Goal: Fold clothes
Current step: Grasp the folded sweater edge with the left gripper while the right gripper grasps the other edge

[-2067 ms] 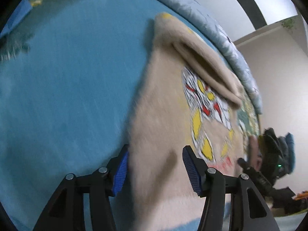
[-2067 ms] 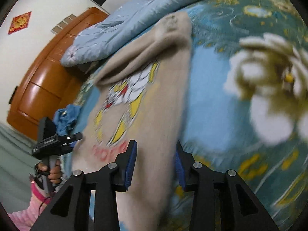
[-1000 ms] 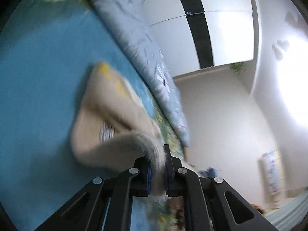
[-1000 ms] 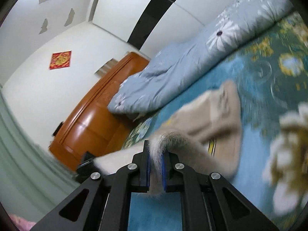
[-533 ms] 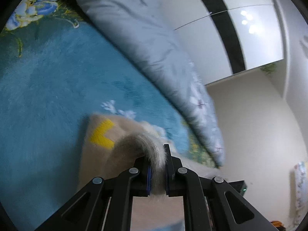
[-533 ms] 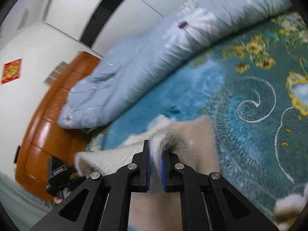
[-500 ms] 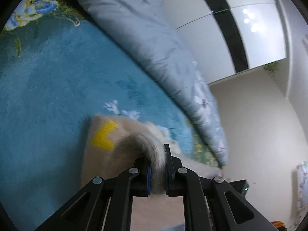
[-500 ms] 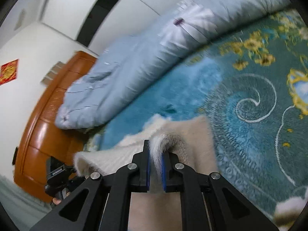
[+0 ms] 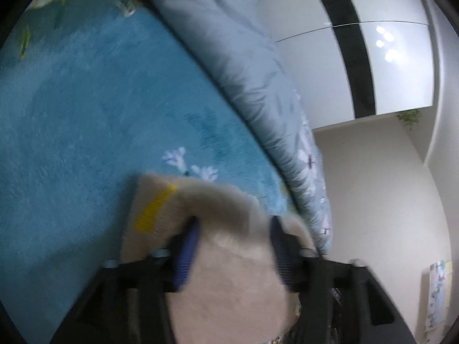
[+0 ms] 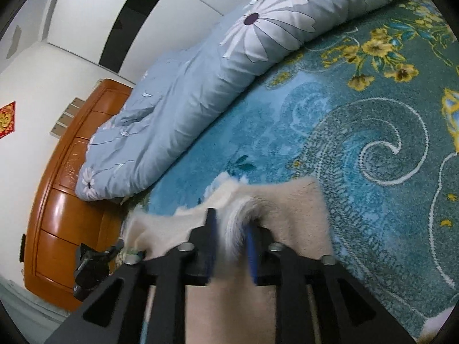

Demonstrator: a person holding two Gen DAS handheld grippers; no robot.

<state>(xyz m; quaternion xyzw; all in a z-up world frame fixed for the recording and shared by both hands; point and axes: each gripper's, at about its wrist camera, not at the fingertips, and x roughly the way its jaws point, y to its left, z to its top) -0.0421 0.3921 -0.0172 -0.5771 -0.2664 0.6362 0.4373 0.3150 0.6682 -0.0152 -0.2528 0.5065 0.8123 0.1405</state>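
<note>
A fuzzy beige sweater (image 9: 229,281) with a yellow patch lies folded over on the blue floral blanket (image 9: 86,120). My left gripper (image 9: 232,246) is open, its blue-padded fingers apart, with the folded edge lying between them. In the right wrist view the sweater (image 10: 289,218) lies on the blanket (image 10: 373,149). My right gripper (image 10: 231,235) is open with a small gap, and the fuzzy hem stands between the pads.
A rolled light blue duvet with daisies (image 10: 200,86) lies along the far edge of the bed, also in the left wrist view (image 9: 243,71). An orange wooden headboard (image 10: 63,206) stands at the left. The other gripper (image 10: 91,263) shows beside it.
Both grippers carried the sweater's hem up and over onto its upper part. Both were shut on the hem half a second ago and have now opened, the left wider.
</note>
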